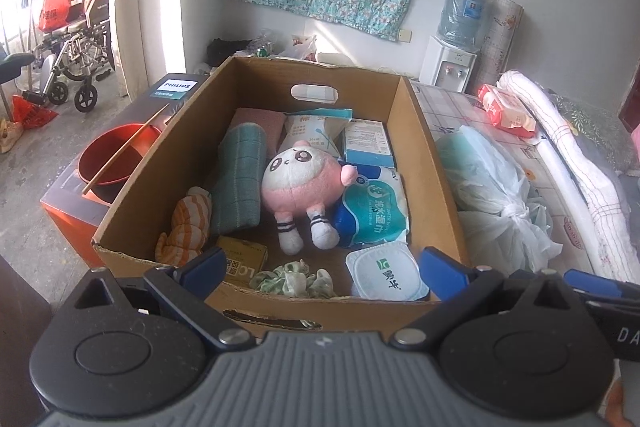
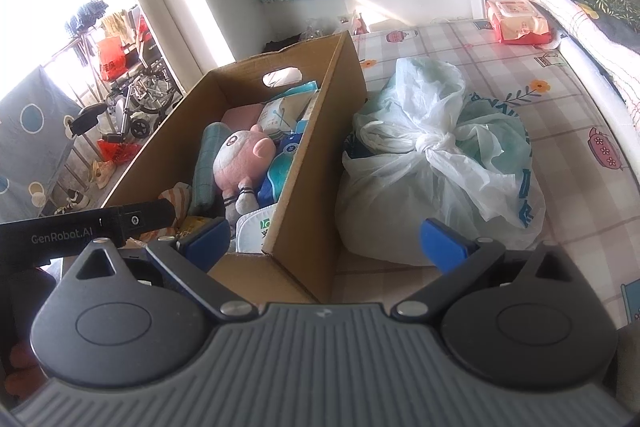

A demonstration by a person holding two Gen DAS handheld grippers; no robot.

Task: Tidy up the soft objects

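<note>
Box [image 2: 304, 163] near wall hides most of contents in right wrist view. Mask [image 2: 256, 227] half hidden behind it. Yellow carton [image 1: 242, 259] partly behind left claw [image 1: 324, 269] finger. Wheelchair [image 1: 76, 67] cut by curtain [image 1: 132, 7]. Pack print too small to read.

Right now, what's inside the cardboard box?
The box holds a pink plush, green towel, striped cloth, wipes pack, scrunchie and small cartons. Anything beneath them is covered.

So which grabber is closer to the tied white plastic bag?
Right. The right gripper hangs open just before the tied white plastic bag; the left gripper hovers over the cardboard box beside it.
</note>
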